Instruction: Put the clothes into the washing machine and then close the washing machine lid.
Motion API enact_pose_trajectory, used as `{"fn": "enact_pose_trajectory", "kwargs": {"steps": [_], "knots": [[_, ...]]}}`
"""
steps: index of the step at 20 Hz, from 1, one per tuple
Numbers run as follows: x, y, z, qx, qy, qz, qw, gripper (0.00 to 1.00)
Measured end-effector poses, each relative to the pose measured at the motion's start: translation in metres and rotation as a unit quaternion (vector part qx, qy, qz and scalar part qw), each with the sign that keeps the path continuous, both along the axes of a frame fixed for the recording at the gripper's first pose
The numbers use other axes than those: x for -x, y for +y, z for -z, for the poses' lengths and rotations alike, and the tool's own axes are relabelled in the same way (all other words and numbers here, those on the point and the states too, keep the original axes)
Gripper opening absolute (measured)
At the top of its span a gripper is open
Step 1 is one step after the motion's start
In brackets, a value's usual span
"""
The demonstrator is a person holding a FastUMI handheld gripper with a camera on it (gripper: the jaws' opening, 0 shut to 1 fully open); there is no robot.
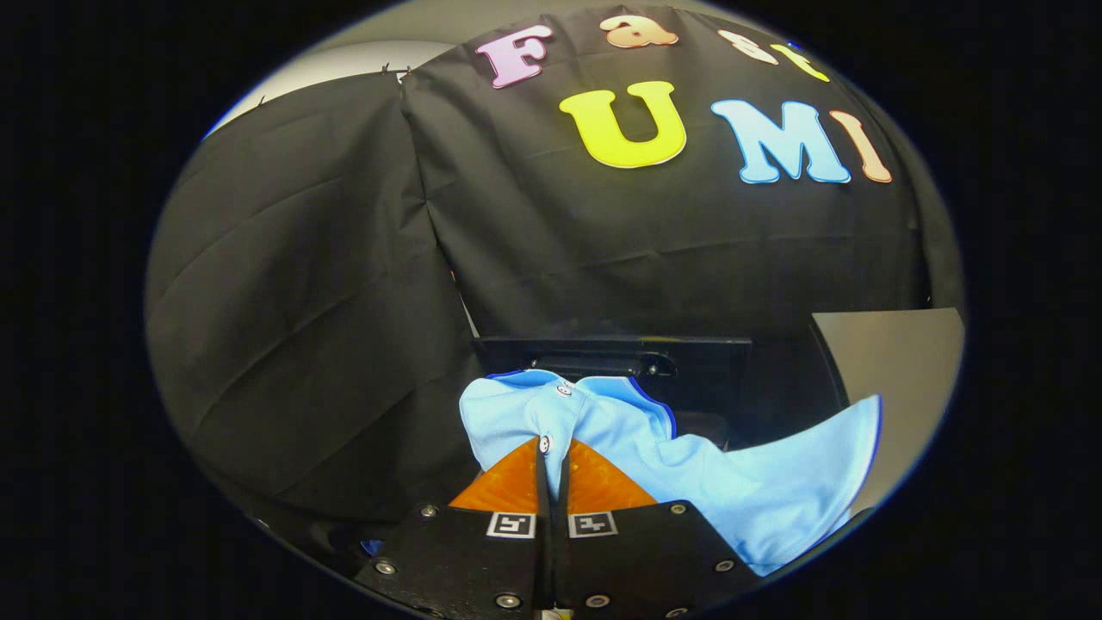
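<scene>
Here the gripper (551, 452) fingers are pinched narrowly on a light blue cloth shirt (689, 465), which drapes ahead of them before a dark washing machine opening (620, 357).

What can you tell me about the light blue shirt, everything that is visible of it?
The light blue shirt looks like a soft knit polo with a darker blue edge on its collar and small white buttons. It hangs crumpled, pinched at the button placket between the closed fingers of the hand-held gripper. It drapes to one side, in front of a dark machine opening just beyond.
</scene>
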State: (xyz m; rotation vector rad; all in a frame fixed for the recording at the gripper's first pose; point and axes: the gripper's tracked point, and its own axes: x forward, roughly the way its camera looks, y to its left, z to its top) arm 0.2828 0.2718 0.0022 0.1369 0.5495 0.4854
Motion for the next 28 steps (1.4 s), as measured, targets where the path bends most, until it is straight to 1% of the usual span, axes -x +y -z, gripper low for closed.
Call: {"fn": "enact_pose_trajectory", "kwargs": {"steps": [3,8,13,16,22,23,25,26,28], "knots": [[-0.004,0.005,0.022,0.012,0.011,0.006,1.000,0.00],[-0.012,0.019,0.068,0.009,0.028,0.016,0.999,0.00],[-0.017,0.022,0.114,0.049,0.041,0.032,0.997,0.00],[-0.019,0.024,0.135,0.056,0.055,0.043,0.996,0.00],[-0.012,0.023,0.188,0.089,0.104,0.060,0.989,0.06],[-0.011,0.023,0.194,0.089,0.106,0.063,0.988,0.09],[-0.014,0.019,0.192,0.094,0.096,0.071,0.988,0.21],[-0.013,0.017,0.190,0.096,0.091,0.075,0.988,0.29],[-0.012,0.013,0.191,0.101,0.085,0.087,0.987,0.61]]}}
